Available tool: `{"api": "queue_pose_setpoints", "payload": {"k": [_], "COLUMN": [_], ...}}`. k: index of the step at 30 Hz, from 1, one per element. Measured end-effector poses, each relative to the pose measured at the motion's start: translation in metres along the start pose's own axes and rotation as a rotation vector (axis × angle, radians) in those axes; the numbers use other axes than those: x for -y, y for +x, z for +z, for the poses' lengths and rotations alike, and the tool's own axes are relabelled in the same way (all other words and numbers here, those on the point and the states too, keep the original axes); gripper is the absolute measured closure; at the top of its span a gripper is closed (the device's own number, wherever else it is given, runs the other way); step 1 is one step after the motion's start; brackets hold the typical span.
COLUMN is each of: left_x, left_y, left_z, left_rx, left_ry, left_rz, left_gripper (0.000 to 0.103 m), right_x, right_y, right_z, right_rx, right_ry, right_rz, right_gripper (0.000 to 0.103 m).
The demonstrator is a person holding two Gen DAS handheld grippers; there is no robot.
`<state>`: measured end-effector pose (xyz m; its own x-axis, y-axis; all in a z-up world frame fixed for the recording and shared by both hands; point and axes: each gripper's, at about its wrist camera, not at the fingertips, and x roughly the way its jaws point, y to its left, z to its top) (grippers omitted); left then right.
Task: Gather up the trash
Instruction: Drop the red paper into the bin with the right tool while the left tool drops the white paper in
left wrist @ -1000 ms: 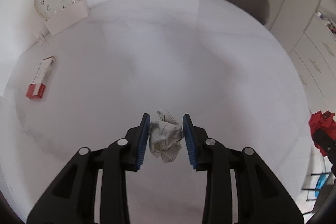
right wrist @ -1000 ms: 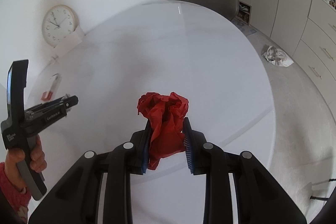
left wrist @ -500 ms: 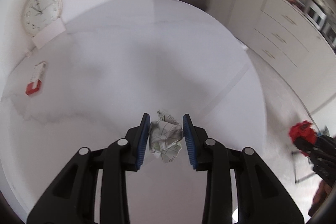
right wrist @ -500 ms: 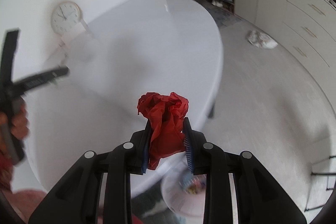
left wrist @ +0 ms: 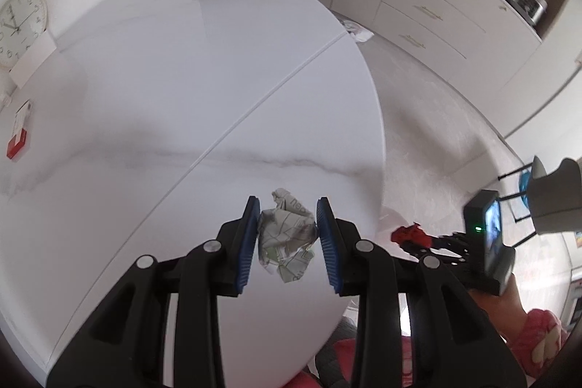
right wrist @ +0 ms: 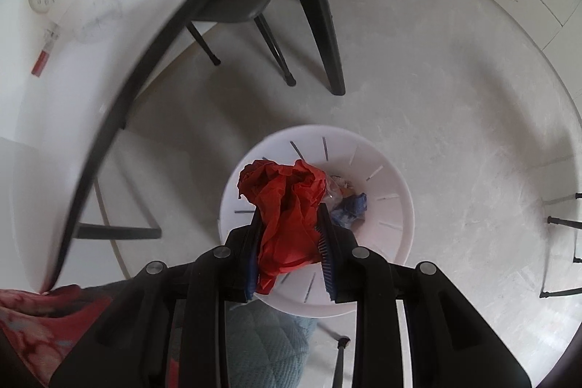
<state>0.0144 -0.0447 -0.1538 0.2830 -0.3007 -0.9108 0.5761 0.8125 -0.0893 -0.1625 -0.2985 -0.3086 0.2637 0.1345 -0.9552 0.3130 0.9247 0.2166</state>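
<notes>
bin [right wrist: 396, 217] sits right under your right gripper [right wrist: 289, 231], clamped on the red paper wad [right wrist: 287, 206], so open only once centred over it, then bring the left gripper [left wrist: 287, 235], pinching the printed paper ball [left wrist: 285, 239] above the counter [left wrist: 182, 97].

The table [left wrist: 182, 68] is glossy white, faintly veined like marble. The printed ball [left wrist: 285, 239] and red wad [right wrist: 287, 210] are crinkled paper. The bin [right wrist: 396, 206] looks like smooth white plastic.
</notes>
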Motion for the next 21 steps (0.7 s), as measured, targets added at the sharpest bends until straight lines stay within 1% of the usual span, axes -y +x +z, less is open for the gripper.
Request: {"api": "queue_pose_setpoints", "payload": {"k": [3, 4, 5, 8, 9, 11, 13, 16, 19, 21], "left_x": [0.016, 0.022, 0.028, 0.046, 0.054, 0.069, 0.087, 0.12, 0.15, 0.174], "left_y": [0.004, 0.005, 0.007, 0.014, 0.016, 0.022, 0.028, 0.044, 0.061, 0.083], "left_z": [-0.005, -0.006, -0.006, -0.006, -0.008, -0.009, -0.013, -0.018, -0.027, -0.037], "left_rx": [-0.015, -0.019, -0.025, -0.045, -0.052, -0.068, -0.087, -0.127, -0.16, -0.21], "left_ry": [0.041, 0.056, 0.078, 0.136, 0.155, 0.199, 0.243, 0.329, 0.408, 0.467], "left_rz": [-0.004, -0.005, -0.008, -0.02, -0.026, -0.044, -0.063, -0.104, -0.127, -0.148], "left_gripper": [0.071, 0.071, 0.071, 0.071, 0.071, 0.071, 0.071, 0.071, 0.071, 0.071], "right_x": [0.004, 0.005, 0.01, 0.013, 0.016, 0.022, 0.031, 0.047, 0.067, 0.082], "right_y": [0.015, 0.022, 0.027, 0.038, 0.038, 0.029, 0.014, -0.005, -0.024, -0.033], "right_z": [-0.004, -0.005, -0.008, -0.015, -0.017, -0.023, -0.028, -0.04, -0.053, -0.063], "right_rx": [-0.018, -0.036, -0.046, -0.074, -0.076, -0.059, -0.027, 0.008, 0.042, 0.058], "right_ry": [0.006, 0.008, 0.009, 0.012, 0.022, 0.054, 0.096, 0.141, 0.186, 0.217], "right_rz": [-0.004, 0.005, 0.01, -0.008, -0.018, -0.029, -0.053, -0.101, -0.155, -0.177], "right_gripper": [0.07, 0.061, 0.045, 0.028, 0.025, 0.013, 0.007, 0.006, 0.005, 0.004]}}
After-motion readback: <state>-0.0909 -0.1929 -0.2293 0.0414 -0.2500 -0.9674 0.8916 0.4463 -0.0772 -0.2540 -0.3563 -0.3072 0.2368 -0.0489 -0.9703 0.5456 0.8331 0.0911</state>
